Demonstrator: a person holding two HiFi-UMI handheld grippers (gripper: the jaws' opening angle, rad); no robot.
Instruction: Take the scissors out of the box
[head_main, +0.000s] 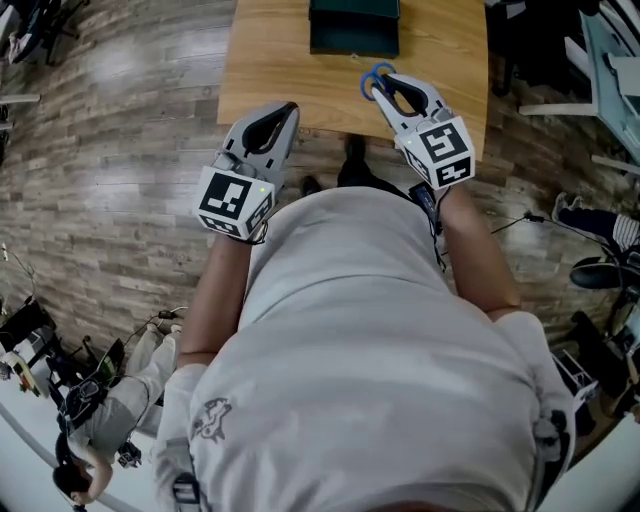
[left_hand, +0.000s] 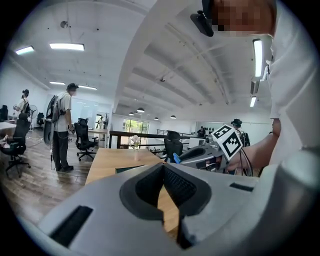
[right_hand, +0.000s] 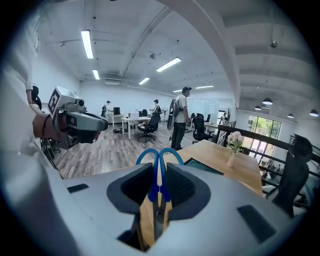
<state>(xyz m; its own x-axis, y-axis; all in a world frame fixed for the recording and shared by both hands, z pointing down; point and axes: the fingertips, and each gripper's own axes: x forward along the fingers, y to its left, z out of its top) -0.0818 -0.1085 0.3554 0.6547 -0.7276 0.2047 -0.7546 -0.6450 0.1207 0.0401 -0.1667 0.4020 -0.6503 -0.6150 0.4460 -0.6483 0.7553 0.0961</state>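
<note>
My right gripper (head_main: 385, 88) hangs over the near edge of the wooden table (head_main: 280, 60), shut on a pair of blue-handled scissors (head_main: 376, 79). In the right gripper view the scissors (right_hand: 160, 159) stand upright between the pads, with the handle loops sticking out past the fingertips. The dark green box (head_main: 353, 28) sits further back on the table, seen also in the right gripper view (right_hand: 204, 166). My left gripper (head_main: 272, 122) is at the table's near left corner, jaws shut with nothing between them (left_hand: 163, 166).
A small vase of flowers (right_hand: 234, 149) stands on the table beyond the box. Office chairs and standing people (left_hand: 62, 127) are on the wooden floor to the left. Black chairs (left_hand: 173, 146) and a railing stand past the table's far end.
</note>
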